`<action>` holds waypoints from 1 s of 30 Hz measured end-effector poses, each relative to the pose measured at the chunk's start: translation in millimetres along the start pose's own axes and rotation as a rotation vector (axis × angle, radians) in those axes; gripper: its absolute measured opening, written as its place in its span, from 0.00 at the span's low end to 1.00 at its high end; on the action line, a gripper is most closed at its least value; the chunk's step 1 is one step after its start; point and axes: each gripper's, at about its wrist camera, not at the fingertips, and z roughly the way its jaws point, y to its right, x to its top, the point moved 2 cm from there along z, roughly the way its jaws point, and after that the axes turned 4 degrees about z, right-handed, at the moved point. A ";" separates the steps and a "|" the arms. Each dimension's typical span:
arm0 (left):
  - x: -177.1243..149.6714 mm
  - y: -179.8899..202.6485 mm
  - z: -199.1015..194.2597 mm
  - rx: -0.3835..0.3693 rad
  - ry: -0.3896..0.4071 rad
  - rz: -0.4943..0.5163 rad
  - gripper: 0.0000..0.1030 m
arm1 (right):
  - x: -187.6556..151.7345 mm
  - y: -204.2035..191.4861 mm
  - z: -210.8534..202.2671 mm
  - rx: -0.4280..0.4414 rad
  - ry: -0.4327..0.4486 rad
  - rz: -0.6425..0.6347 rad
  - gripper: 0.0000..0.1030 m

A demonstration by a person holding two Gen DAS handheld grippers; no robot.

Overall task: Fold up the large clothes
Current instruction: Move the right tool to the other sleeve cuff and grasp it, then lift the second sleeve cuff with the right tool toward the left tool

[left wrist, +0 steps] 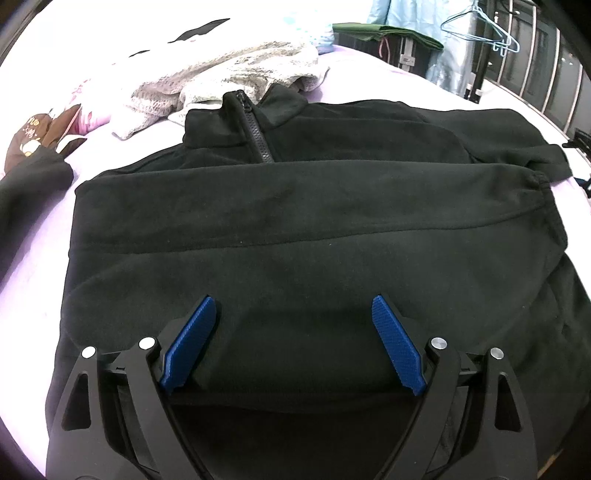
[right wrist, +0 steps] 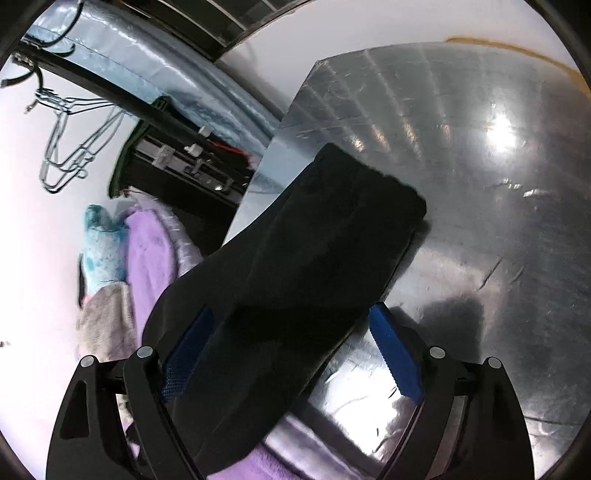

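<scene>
A black fleece jacket (left wrist: pixel 295 221) lies flat on the lilac bed sheet (left wrist: pixel 33 266), its zipped collar (left wrist: pixel 255 125) at the far side. One sleeve (left wrist: pixel 332 184) is folded across the chest. My left gripper (left wrist: pixel 293 301) hovers over the jacket's near part, its blue pads (left wrist: pixel 190 343) wide apart with nothing gripped. In the right wrist view another black sleeve (right wrist: pixel 332 229) hangs past the bed's edge, cuff (right wrist: pixel 373 181) farthest out. It runs between the fingers of my right gripper (right wrist: pixel 291 310), draping over the left pad. The right pad (right wrist: pixel 397 354) stands clear of it.
A grey-white knit garment (left wrist: pixel 221 74) is heaped beyond the collar. Brown (left wrist: pixel 33 136) and dark (left wrist: pixel 29 184) clothes lie at the left edge. Wire hangers (left wrist: pixel 480 26) hang at the back right. Beside the bed is a shiny silver floor (right wrist: pixel 480 184).
</scene>
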 end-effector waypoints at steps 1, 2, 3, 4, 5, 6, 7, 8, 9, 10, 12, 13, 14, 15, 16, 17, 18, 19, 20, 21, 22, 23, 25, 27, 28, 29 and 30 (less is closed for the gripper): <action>0.5 0.0 -0.3 0.002 0.001 0.001 0.81 | 0.8 -4.1 0.6 -0.006 0.000 -0.005 0.82; 1.4 -0.1 -0.7 0.004 0.003 0.002 0.81 | 2.4 -7.2 2.7 -0.017 -0.001 -0.010 0.82; 2.2 0.0 -1.3 0.005 0.005 0.002 0.81 | 3.6 -9.2 4.8 -0.030 -0.003 -0.017 0.82; 2.5 0.3 -1.7 0.004 0.007 0.003 0.81 | 4.6 -10.5 6.8 -0.042 -0.002 -0.020 0.82; 2.6 0.7 -1.9 0.002 0.008 0.004 0.81 | 5.1 -10.1 7.9 -0.059 -0.001 -0.022 0.82; 2.6 1.1 -1.9 0.002 0.007 0.007 0.81 | 5.4 -10.8 10.5 -0.076 -0.002 -0.028 0.82; 2.6 1.6 -2.0 0.003 0.007 0.009 0.81 | 5.2 -11.2 13.0 -0.084 -0.003 -0.036 0.82; 2.6 2.3 -1.8 0.003 0.006 0.012 0.81 | 5.7 -12.5 15.7 -0.093 -0.004 -0.043 0.82; 2.6 2.5 -1.7 0.003 0.006 0.013 0.81 | 5.8 -13.3 17.6 -0.099 -0.001 -0.046 0.82; 2.9 2.3 -1.8 0.003 0.006 0.012 0.81 | 6.2 -13.9 18.5 -0.098 0.005 -0.045 0.81; 3.6 2.2 -2.4 0.000 0.009 0.008 0.81 | 6.5 -15.0 19.0 -0.103 0.011 -0.053 0.69; 3.9 2.3 -2.3 -0.001 0.010 0.007 0.81 | 7.3 -16.3 20.2 -0.113 0.011 -0.064 0.63; 3.8 2.5 -1.8 -0.003 0.009 0.006 0.81 | 7.9 -17.6 20.7 -0.121 0.011 -0.078 0.47; 3.8 2.8 -1.4 -0.003 0.007 0.006 0.81 | 8.6 -19.2 21.3 -0.117 0.003 -0.090 0.37; 3.4 3.5 -1.2 -0.005 0.006 0.006 0.81 | 9.2 -21.2 21.5 -0.099 -0.004 -0.095 0.33; 3.2 3.9 -1.1 -0.007 0.003 0.005 0.81 | 9.5 -23.4 20.7 -0.079 -0.007 -0.101 0.22; 3.4 4.4 -1.2 -0.008 0.003 0.006 0.81 | 9.0 -26.5 17.8 -0.060 -0.004 -0.111 0.16; 3.7 4.8 -2.0 -0.010 0.005 0.006 0.81 | 8.5 -29.7 14.8 -0.050 0.003 -0.122 0.13; 4.0 4.8 -2.6 -0.012 0.007 0.007 0.81 | 7.9 -33.4 11.4 -0.042 0.010 -0.135 0.12; 4.5 4.8 -3.4 -0.013 0.008 0.007 0.81 | 7.3 -37.8 6.4 -0.029 0.022 -0.149 0.12; 4.8 4.5 -4.4 -0.014 0.010 0.006 0.81 | 7.1 -40.8 2.2 -0.020 0.030 -0.156 0.12; 5.6 3.8 -6.0 -0.017 0.014 0.005 0.81 | 6.8 -44.1 -3.3 -0.012 0.041 -0.162 0.11; 7.6 3.5 -10.2 -0.021 0.022 0.001 0.81 | 4.9 -55.4 -18.6 0.017 0.064 -0.185 0.11; 11.3 2.4 -17.3 -0.028 0.039 -0.006 0.81 | -1.2 -76.7 -38.5 0.058 0.082 -0.245 0.11; 13.5 1.7 -21.3 -0.033 0.049 -0.013 0.81 | -5.0 -88.9 -47.9 0.074 0.091 -0.283 0.11; 16.2 0.3 -26.9 -0.044 0.060 -0.024 0.81 | -10.2 -102.4 -58.7 0.088 0.105 -0.326 0.11; 17.7 -0.6 -29.9 -0.050 0.066 -0.032 0.81 | -19.3 -122.9 -73.5 0.093 0.125 -0.401 0.11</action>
